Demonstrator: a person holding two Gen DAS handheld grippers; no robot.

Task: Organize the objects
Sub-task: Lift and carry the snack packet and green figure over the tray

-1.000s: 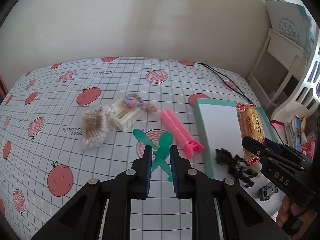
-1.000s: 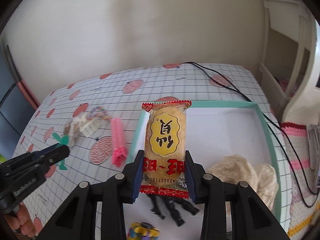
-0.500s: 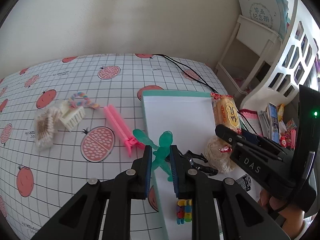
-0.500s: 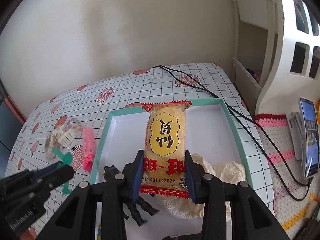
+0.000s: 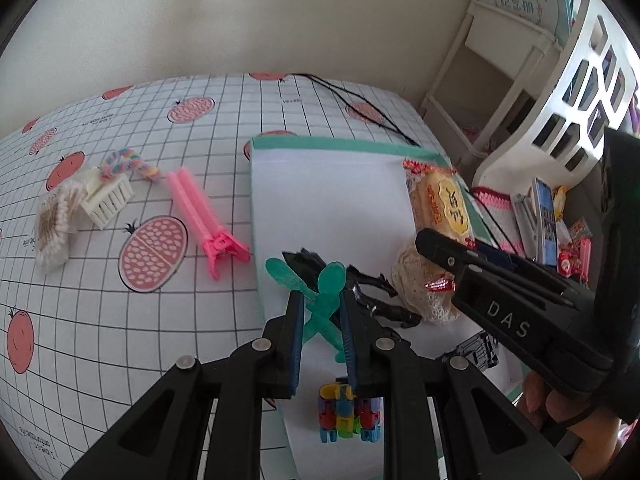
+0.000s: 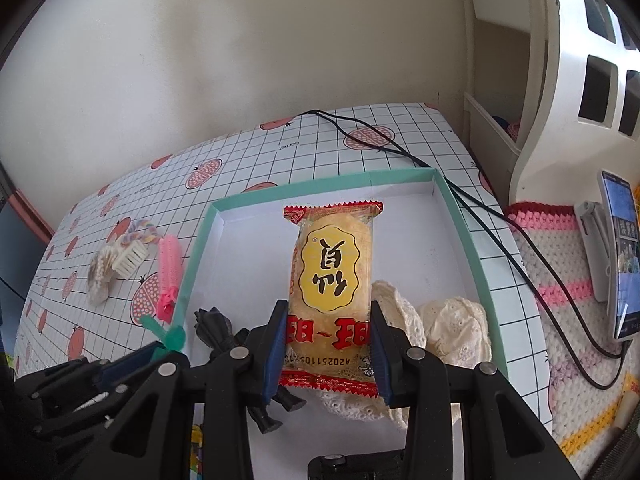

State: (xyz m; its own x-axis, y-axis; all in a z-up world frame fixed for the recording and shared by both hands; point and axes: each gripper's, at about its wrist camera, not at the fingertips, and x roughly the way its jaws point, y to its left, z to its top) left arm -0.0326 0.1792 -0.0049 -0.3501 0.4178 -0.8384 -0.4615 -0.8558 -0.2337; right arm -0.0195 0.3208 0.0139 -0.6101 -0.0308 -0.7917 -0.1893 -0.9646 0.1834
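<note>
The work is about half done, as far as the two views show. The teal-rimmed box (image 6: 460, 216) lies open on the tomato-print tablecloth (image 5: 120, 320), and several things already lie inside it: a black toy figure (image 5: 372, 300), a cream lace cloth (image 6: 456, 328), a small toy car (image 5: 476, 352) and a colourful block toy (image 5: 348, 412), all at the near end.

Two more things are on the way in. The right gripper (image 6: 329, 354) has its fingers closed on the lower part of a yellow snack packet (image 6: 332, 276) and holds it upright above the middle of the box. The left gripper (image 5: 320, 332) has its fingers closed on a green toy figure (image 5: 324, 300) and holds it over the near left edge of the box, above the black toy figure. I judge that both only need to be lowered and let go.

Four things are left on the cloth, to the left of the box: a pink hair roller (image 5: 196, 208) just beside the box wall, then a white hair claw clip (image 5: 106, 200), a pastel twisted hair tie (image 5: 128, 164) touching the clip, and a bag of cotton swabs (image 5: 54, 224) farthest left. Each of these needs its own trip.
</note>
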